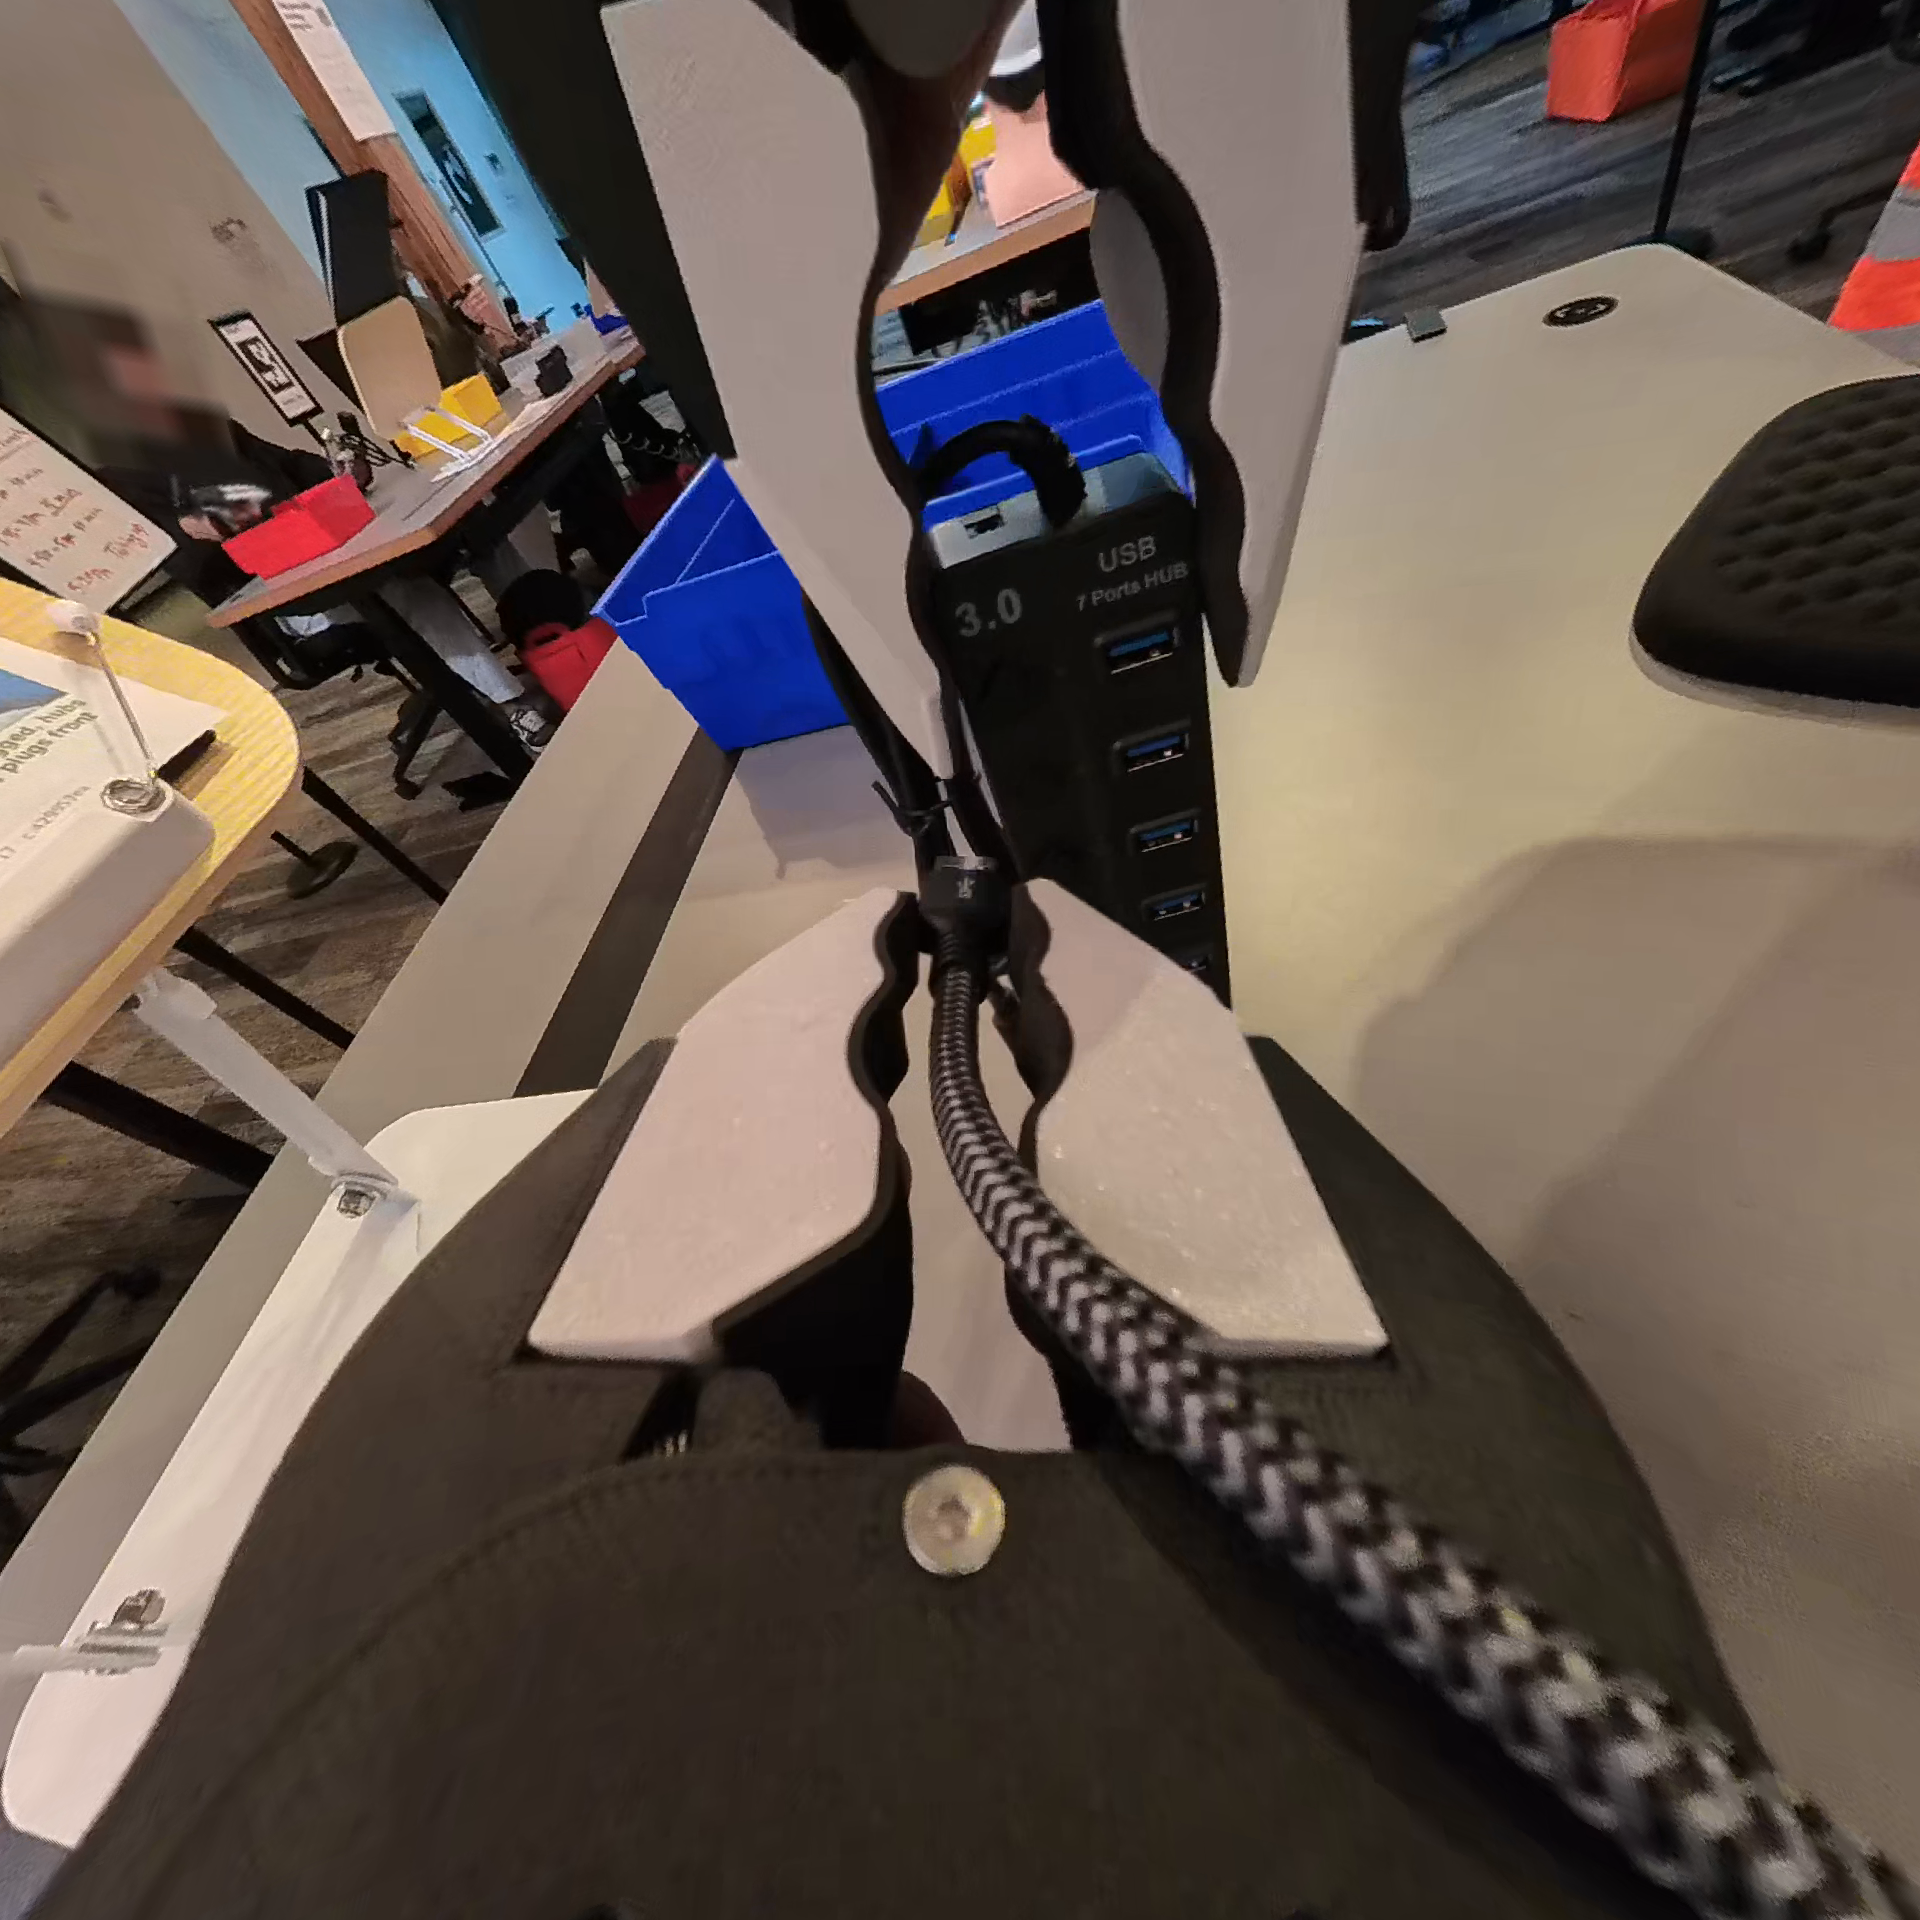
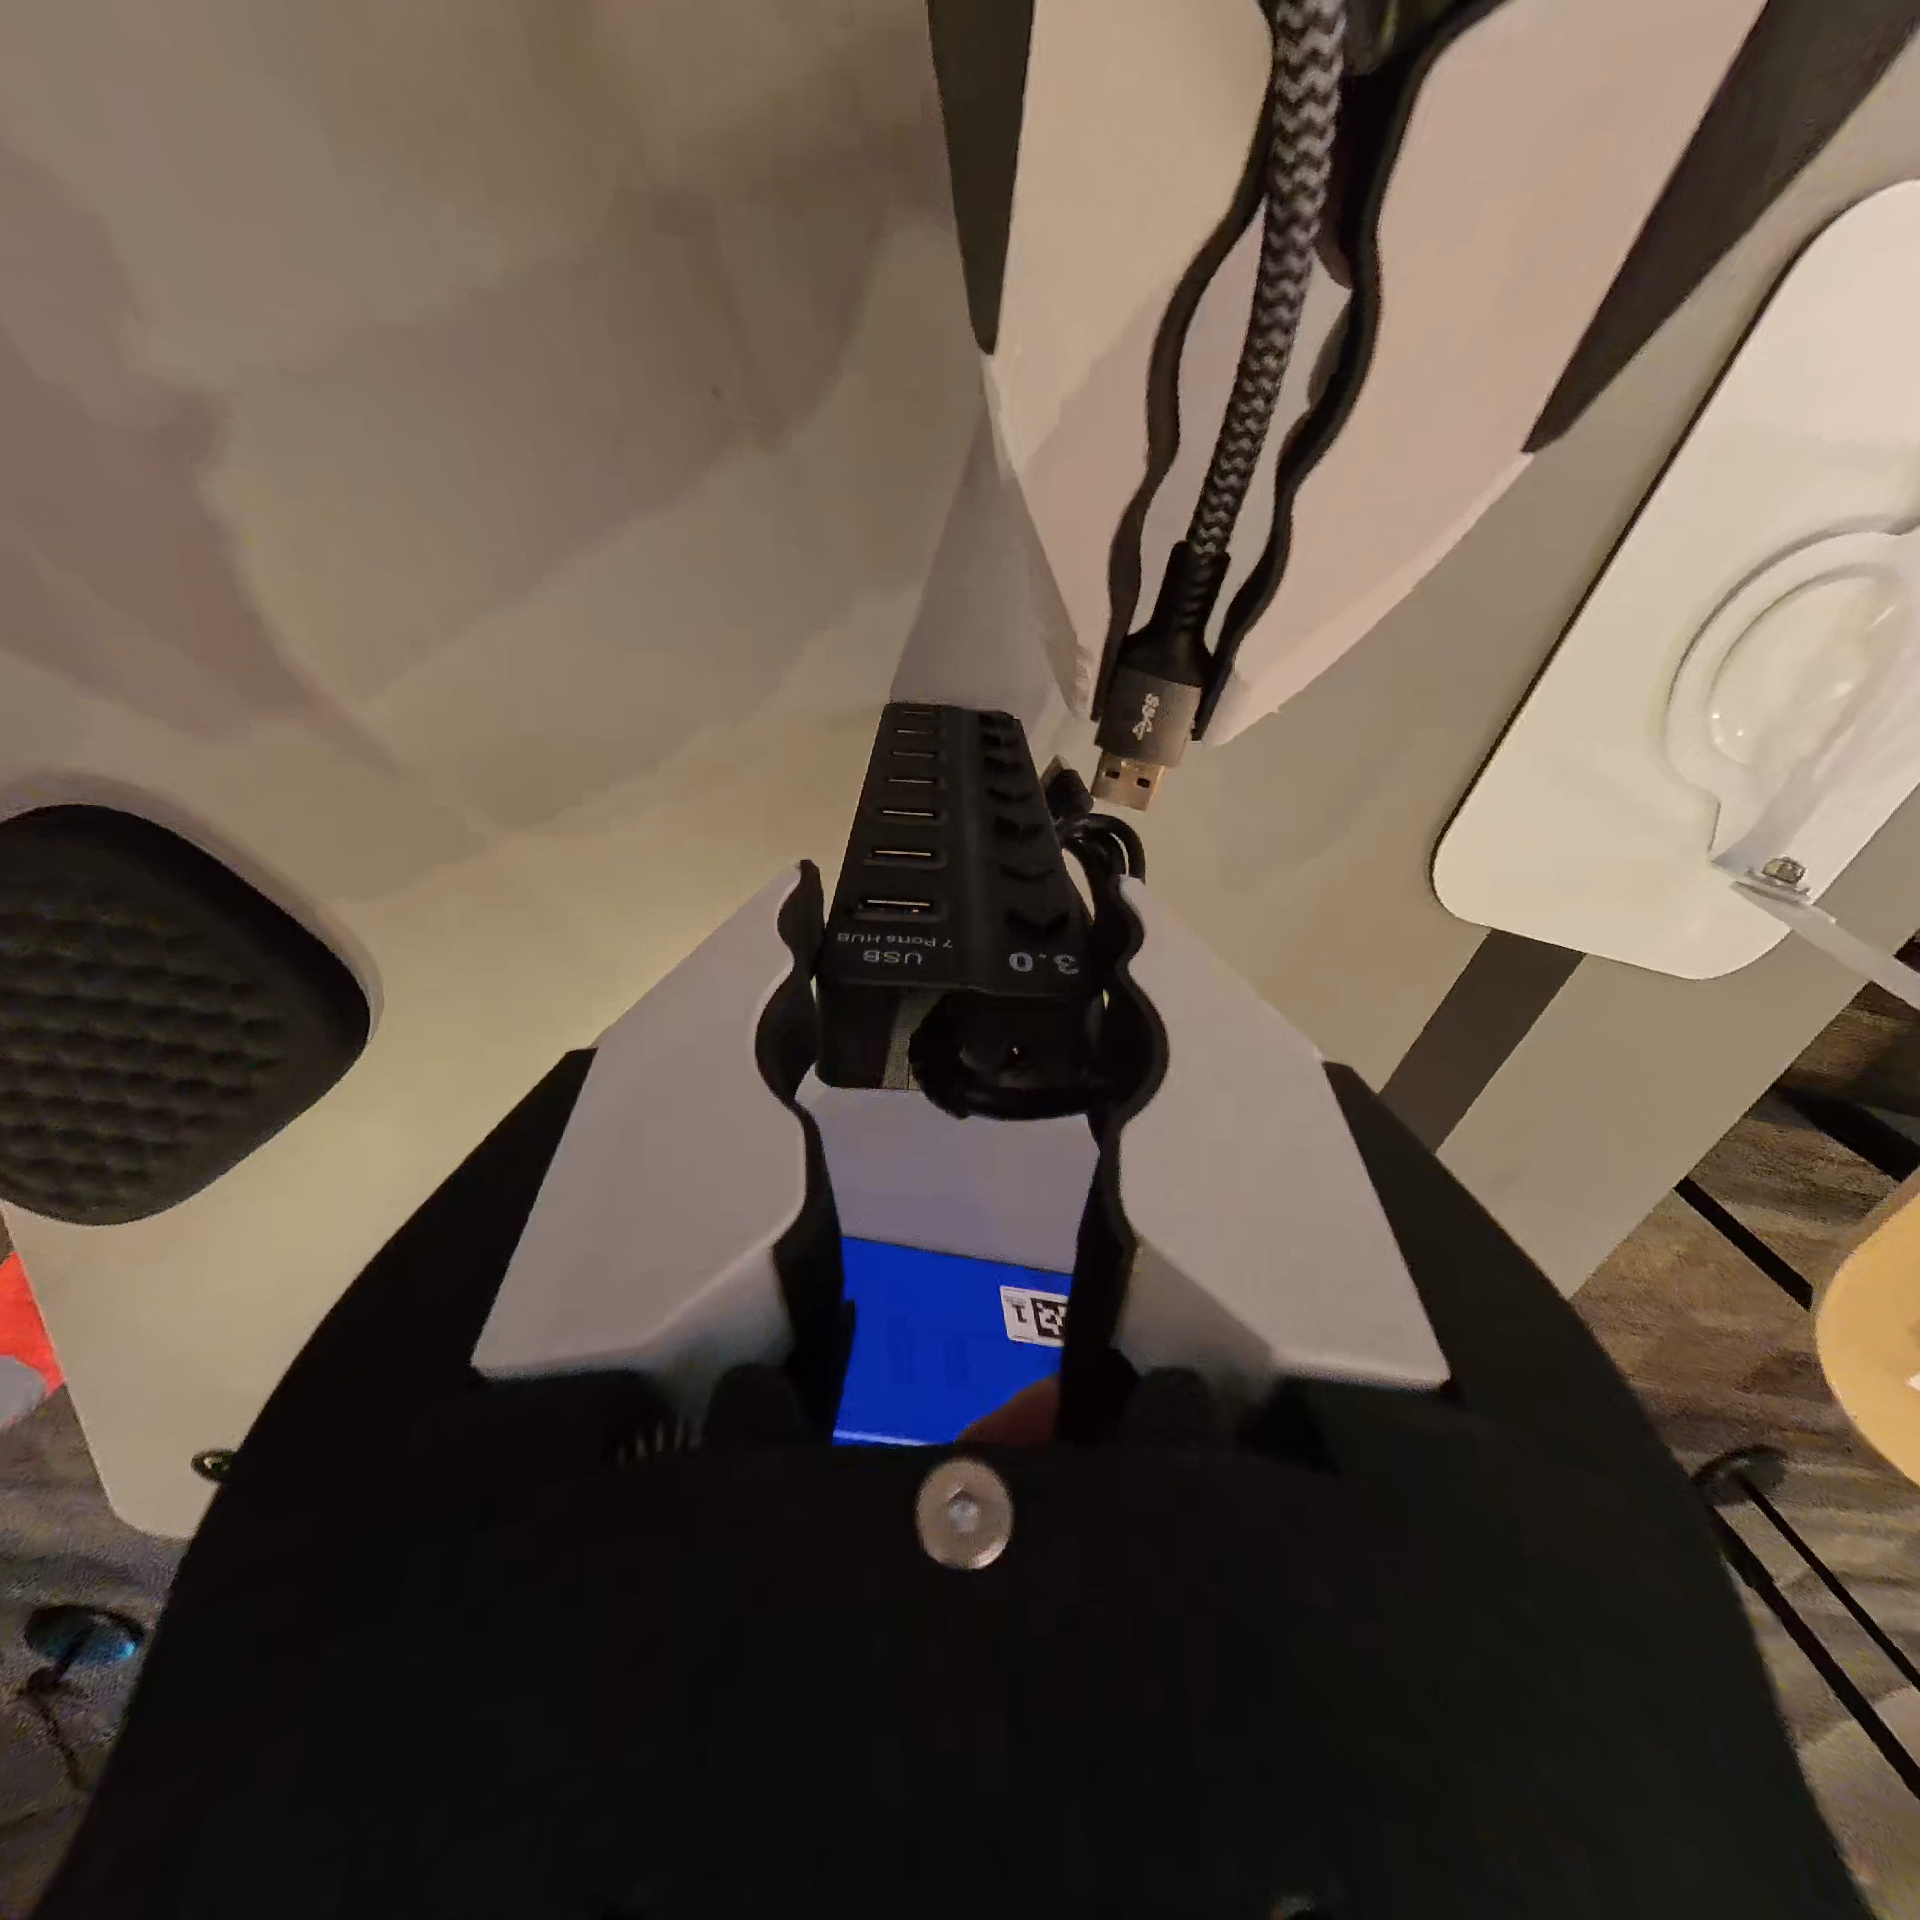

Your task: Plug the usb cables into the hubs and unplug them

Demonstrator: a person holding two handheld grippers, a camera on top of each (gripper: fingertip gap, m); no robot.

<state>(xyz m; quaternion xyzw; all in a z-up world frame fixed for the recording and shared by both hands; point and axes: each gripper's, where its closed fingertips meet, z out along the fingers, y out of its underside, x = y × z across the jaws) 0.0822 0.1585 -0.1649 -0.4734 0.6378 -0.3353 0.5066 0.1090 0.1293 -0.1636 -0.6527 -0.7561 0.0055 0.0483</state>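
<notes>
My right claw (image 2: 956, 935) clamps the black hub (image 2: 940, 894), my left claw (image 1: 961, 935) grips the braided cable (image 1: 1091, 1247) beside it, blue bin (image 1: 717, 623) behind

The left wrist view sits just behind the left gripper (image 1: 966, 935) and looks forward and a little down along its fingers, very near to the braided USB cable (image 1: 1195, 1351) that runs between them. Beyond, it faces the black USB hub (image 1: 1081, 727), the white table (image 1: 1507, 935) and the far room. The right wrist view sits behind the right gripper (image 2: 956, 935) and looks steeply down on the same table (image 2: 468, 364) from the opposite side. Both views share the hub (image 2: 935, 842), the cable (image 2: 1247, 364), the black mesh pad (image 1: 1808, 540) (image 2: 145, 1018) and the blue bin (image 1: 748, 634) (image 2: 935, 1361). Each view shows the other gripper (image 1: 1070, 582) (image 2: 1174, 707) at its top edge.
</notes>
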